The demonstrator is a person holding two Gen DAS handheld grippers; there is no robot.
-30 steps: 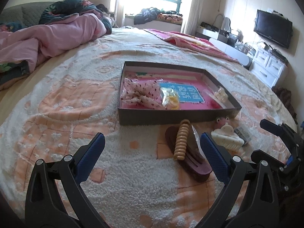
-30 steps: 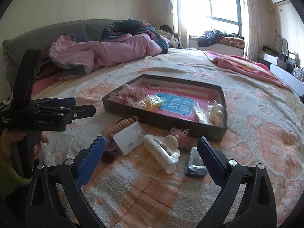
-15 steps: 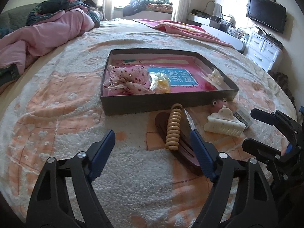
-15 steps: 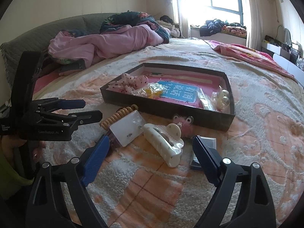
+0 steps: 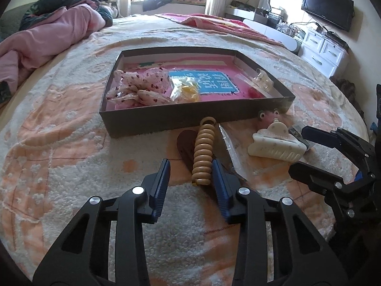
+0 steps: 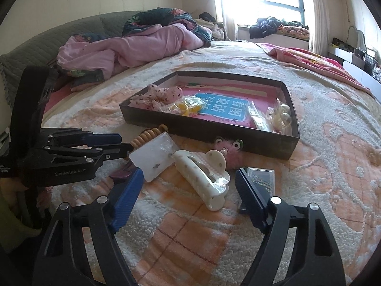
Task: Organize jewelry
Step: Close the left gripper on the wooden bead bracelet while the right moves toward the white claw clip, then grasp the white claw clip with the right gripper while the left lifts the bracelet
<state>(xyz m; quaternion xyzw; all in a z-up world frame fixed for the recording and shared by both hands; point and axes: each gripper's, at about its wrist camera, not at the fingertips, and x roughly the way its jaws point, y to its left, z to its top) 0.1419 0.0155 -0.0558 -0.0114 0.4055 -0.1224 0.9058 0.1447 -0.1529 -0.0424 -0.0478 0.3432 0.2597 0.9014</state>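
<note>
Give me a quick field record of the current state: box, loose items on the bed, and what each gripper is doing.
box: open, on bedspread; holds spotted scrunchie, yellow bagged item, clear bagged pieces
loose in front of box: tan coil clip, clear packet, cream claw clip, pink googly-eyed clip, dark packet
left gripper: open, fingers astride coil clip's near end
right gripper: open, at claw clip, nothing held
</note>
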